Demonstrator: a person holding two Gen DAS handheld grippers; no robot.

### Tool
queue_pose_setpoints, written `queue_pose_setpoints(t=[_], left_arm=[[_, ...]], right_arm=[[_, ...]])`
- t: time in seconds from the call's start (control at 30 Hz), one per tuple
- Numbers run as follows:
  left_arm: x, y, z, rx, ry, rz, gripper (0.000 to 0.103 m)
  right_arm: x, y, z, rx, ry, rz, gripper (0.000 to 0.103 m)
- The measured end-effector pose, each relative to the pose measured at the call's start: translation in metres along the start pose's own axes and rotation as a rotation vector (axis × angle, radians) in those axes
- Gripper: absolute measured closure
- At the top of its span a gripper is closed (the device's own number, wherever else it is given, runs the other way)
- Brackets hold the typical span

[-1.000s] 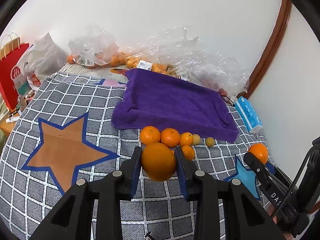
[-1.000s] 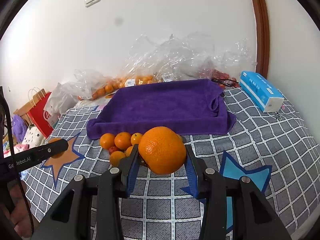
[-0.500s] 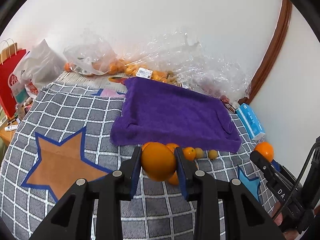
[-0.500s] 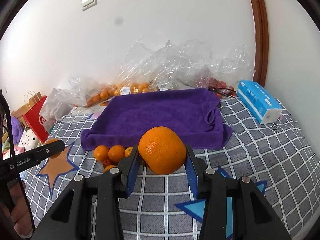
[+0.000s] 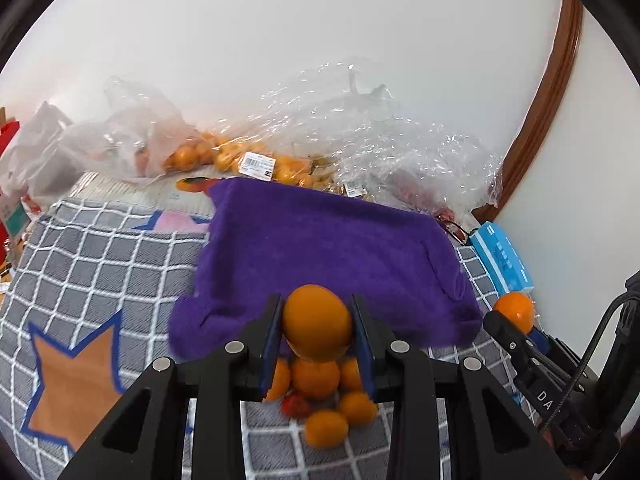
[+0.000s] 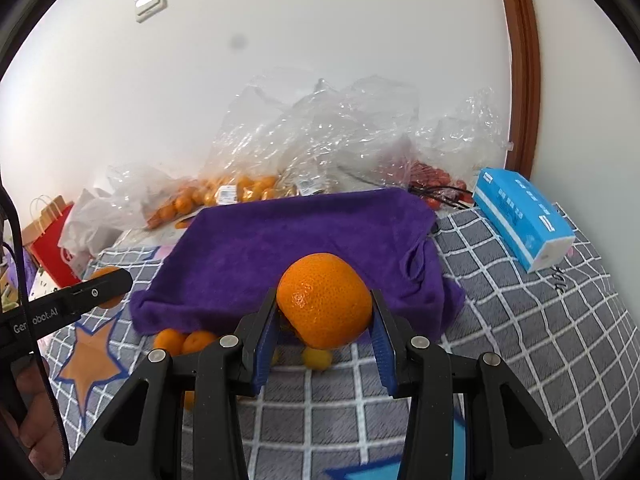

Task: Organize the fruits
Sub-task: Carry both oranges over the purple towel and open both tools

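My left gripper (image 5: 316,334) is shut on a smooth orange (image 5: 317,322), held above the near edge of the purple towel (image 5: 332,248). Under it lies a cluster of small oranges (image 5: 320,396) with one small red fruit (image 5: 295,405) on the checked cloth. My right gripper (image 6: 325,322) is shut on a larger, dimpled orange (image 6: 325,306) in front of the same purple towel (image 6: 304,248). Loose small oranges (image 6: 184,340) and a small yellow fruit (image 6: 317,358) lie below it. Each gripper shows at the edge of the other's view.
Clear plastic bags (image 5: 360,140) with more oranges (image 5: 224,158) are piled against the wall behind the towel. A blue tissue pack (image 6: 522,222) lies at the right. A red paper bag (image 6: 50,244) stands at the left. The grey checked cloth (image 6: 540,340) with star patches covers the surface.
Both grippers have moved forward toward the towel, each keeping its orange. The loose fruit cluster has slid down in both views, now under the fingers.
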State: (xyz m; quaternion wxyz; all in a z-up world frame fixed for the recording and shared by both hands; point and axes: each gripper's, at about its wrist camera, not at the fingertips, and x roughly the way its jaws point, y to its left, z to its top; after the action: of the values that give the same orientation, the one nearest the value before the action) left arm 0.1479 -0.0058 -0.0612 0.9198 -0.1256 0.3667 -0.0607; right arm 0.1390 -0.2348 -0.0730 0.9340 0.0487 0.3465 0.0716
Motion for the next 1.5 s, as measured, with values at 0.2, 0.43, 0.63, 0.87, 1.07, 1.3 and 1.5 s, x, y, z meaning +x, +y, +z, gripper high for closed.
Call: queue_pose_setpoints(t=[0.2, 0.43, 0.63, 0.87, 1.07, 1.3, 1.5], left_arm=[[0.028, -0.01, 0.013, -0.017, 0.017, -0.014, 0.072], [0.057, -0.009, 0.022, -0.035, 0.025, 0.013, 0.072], [0.079, -0.003, 0.013, -0.024, 0.052, 0.035, 0.072], [0.096, -0.003, 0.007, -0.01, 0.077, 0.061, 0.072], [0.107, -0.002, 0.001, -0.008, 0.108, 0.063, 0.072], [0.113, -0.002, -0.002, 0.009, 0.117, 0.086, 0.072], [0.114, -0.002, -0.002, 0.013, 0.114, 0.095, 0.072]], right_arm=[[0.024, -0.009, 0.014, -0.011, 0.009, -0.012, 0.06], [0.048, -0.016, 0.03, -0.029, 0.018, -0.028, 0.06], [0.075, -0.021, 0.025, -0.01, 0.053, -0.019, 0.06], [0.096, -0.024, 0.015, -0.018, 0.101, -0.031, 0.061], [0.105, -0.032, 0.013, 0.005, 0.122, -0.047, 0.061], [0.116, -0.031, 0.007, 0.001, 0.156, -0.048, 0.061], [0.119, -0.03, 0.004, -0.007, 0.163, -0.058, 0.06]])
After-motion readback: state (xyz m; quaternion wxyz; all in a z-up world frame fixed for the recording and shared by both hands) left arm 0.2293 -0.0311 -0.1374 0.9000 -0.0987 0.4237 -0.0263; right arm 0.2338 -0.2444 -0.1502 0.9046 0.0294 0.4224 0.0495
